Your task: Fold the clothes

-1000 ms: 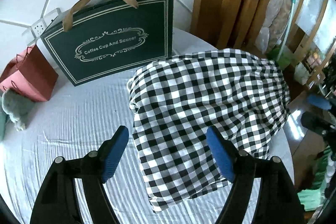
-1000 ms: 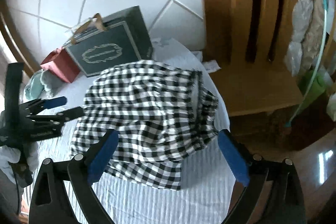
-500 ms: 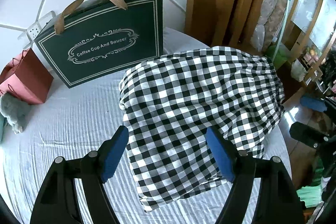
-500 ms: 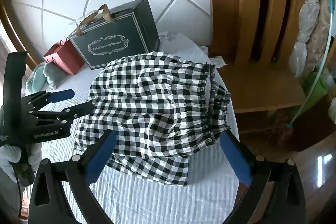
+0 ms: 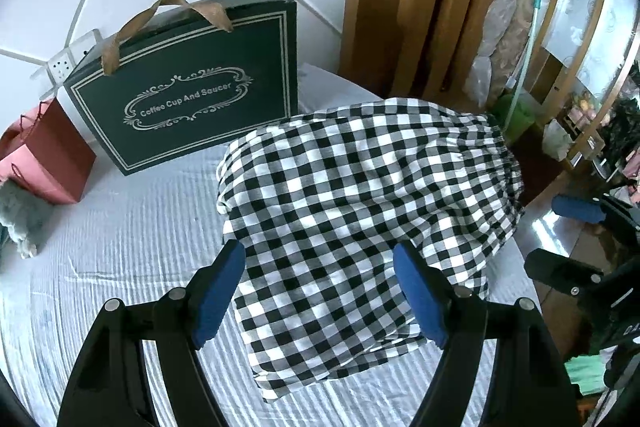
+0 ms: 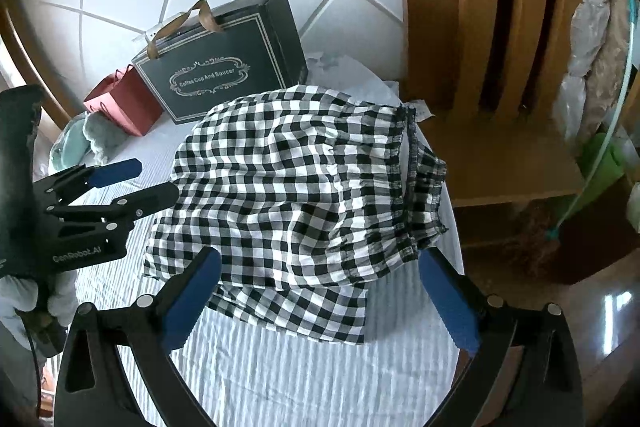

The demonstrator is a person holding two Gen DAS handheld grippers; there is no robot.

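Black-and-white checked shorts (image 5: 360, 203) lie folded over on the white striped sheet, also in the right wrist view (image 6: 304, 187), with the gathered waistband hanging near the bed's right edge. My left gripper (image 5: 320, 279) is open and empty, hovering above the shorts' near left part. It also shows from the side in the right wrist view (image 6: 136, 179). My right gripper (image 6: 320, 291) is open and empty above the shorts' near hem. It shows at the right edge of the left wrist view (image 5: 568, 235).
A dark green gift box (image 5: 192, 95) with a brown handle stands at the back by the white headboard. A red paper bag (image 5: 44, 155) and a grey plush toy (image 5: 20, 219) lie at the left. Wooden furniture (image 6: 500, 67) borders the bed's right side.
Both grippers have shifted a little, bringing the shorts closer in view. Both stay open. The shorts have not moved on the sheet.
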